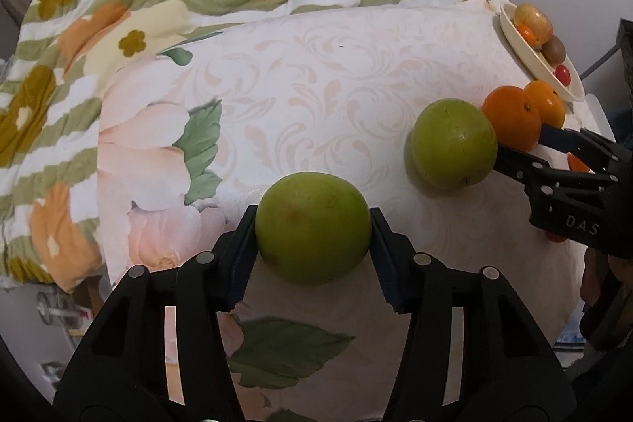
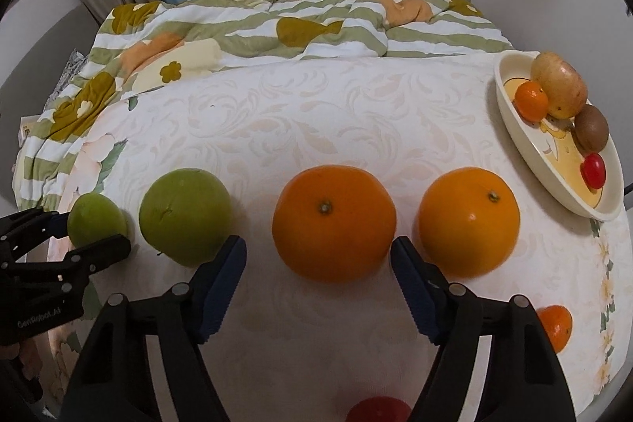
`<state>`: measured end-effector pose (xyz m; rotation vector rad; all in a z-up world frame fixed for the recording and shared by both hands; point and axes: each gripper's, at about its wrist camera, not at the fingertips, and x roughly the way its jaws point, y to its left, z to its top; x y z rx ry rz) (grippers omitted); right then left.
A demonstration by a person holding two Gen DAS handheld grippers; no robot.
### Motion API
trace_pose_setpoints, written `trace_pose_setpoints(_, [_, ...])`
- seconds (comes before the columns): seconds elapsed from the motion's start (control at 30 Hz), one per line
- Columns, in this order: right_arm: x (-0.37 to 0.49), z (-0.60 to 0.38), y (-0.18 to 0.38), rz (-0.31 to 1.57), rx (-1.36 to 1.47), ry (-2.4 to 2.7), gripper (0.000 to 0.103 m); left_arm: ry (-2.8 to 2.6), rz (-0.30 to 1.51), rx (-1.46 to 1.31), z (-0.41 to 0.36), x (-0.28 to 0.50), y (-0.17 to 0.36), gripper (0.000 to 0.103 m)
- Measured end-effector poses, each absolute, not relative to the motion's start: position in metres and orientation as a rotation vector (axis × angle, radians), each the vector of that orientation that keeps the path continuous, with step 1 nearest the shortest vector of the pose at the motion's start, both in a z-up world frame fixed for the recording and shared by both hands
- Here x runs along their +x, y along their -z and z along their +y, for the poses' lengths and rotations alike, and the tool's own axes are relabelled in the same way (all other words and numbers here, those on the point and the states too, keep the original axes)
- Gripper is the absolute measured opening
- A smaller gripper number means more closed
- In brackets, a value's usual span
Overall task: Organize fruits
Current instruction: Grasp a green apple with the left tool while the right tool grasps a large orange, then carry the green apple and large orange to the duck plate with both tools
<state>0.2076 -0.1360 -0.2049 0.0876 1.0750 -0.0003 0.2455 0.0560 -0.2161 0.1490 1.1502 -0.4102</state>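
My left gripper (image 1: 312, 214) is shut on a green round fruit (image 1: 312, 240) that rests on the flowered white cloth, with a pad pressing each side. In the right wrist view that same fruit (image 2: 95, 220) sits between the left gripper's (image 2: 93, 232) fingers. My right gripper (image 2: 317, 244) stands open around a large orange (image 2: 334, 222): its right pad is at the peel, and a gap shows on the left. A second green fruit (image 2: 185, 216) lies left of the orange and a second orange (image 2: 469, 222) lies to its right.
A cream plate (image 2: 510, 113) at the far right holds a yellow-red apple, a small orange, a kiwi and a red tomato. A small orange (image 2: 556, 327) and a red fruit (image 2: 378, 408) lie near the front edge. A striped quilt (image 2: 277, 18) is heaped behind.
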Motion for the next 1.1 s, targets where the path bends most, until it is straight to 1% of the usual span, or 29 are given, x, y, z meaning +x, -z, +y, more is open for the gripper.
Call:
trace_pose_setpoints(0.23, [0.214, -0.134, 0.206, 1.073, 0.071, 0.005, 0.071, 0.407, 1.157, 0.125, 0.060, 0.248, 0.217, 0.060])
trace_pose_setpoints(0.33, [0.216, -0.134, 0.207, 1.070, 0.054, 0.014, 0.066, 0.399, 1.156, 0.121, 0.061, 0.246, 0.216, 0.060])
trace_pose_setpoints(0.43, [0.217, -0.135, 0.207, 1.069, 0.027, 0.033, 0.057, 0.389, 1.151, 0.109, 0.064, 0.243, 0.216, 0.060])
trace_pose_setpoints(0.47, [0.218, -0.136, 0.207, 1.068, 0.026, 0.030, 0.056, 0.384, 1.150, 0.103, 0.065, 0.242, 0.216, 0.060])
trace_pose_setpoints(0.67, [0.216, -0.136, 0.203, 1.059, 0.028, 0.004, 0.055, 0.366, 1.145, 0.071, 0.071, 0.237, 0.213, 0.060])
trace_pose_setpoints(0.83, [0.209, -0.133, 0.188, 1.027, 0.021, -0.021, 0.055, 0.365, 1.122, 0.057, 0.071, 0.231, 0.202, 0.060])
trace_pose_setpoints(1.1, [0.196, -0.140, 0.157, 0.971, 0.024, -0.049, 0.055, 0.352, 1.063, 0.049, 0.063, 0.215, 0.167, 0.060])
